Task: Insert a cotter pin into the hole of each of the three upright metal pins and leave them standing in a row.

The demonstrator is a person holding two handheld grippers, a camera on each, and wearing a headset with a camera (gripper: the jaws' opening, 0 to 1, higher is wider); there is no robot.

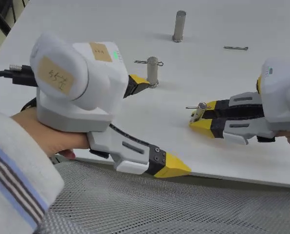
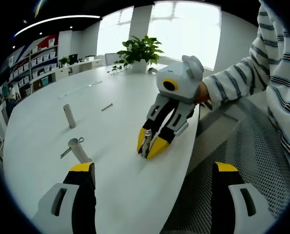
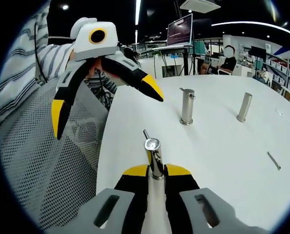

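Note:
My right gripper point(image 1: 203, 120) is shut on a metal pin point(image 1: 199, 111) that has a cotter pin through its top; it holds the pin tilted, low over the white table point(image 1: 110, 29). In the right gripper view that pin point(image 3: 152, 146) stands between the closed jaws of my right gripper point(image 3: 156, 170). A second metal pin point(image 1: 153, 71), with a cotter pin through it, stands upright mid-table. A third pin point(image 1: 179, 26) stands bare at the back. A loose cotter pin point(image 1: 236, 48) lies at the far right. My left gripper point(image 1: 157, 126) is open and empty, one tip close beside the second pin.
The table's near edge runs just under the grippers, with a grey mesh chair seat point(image 1: 149, 204) below it. A potted plant point(image 2: 141, 51) stands at the table's far end. Shelves point(image 2: 37, 63) and office desks lie beyond.

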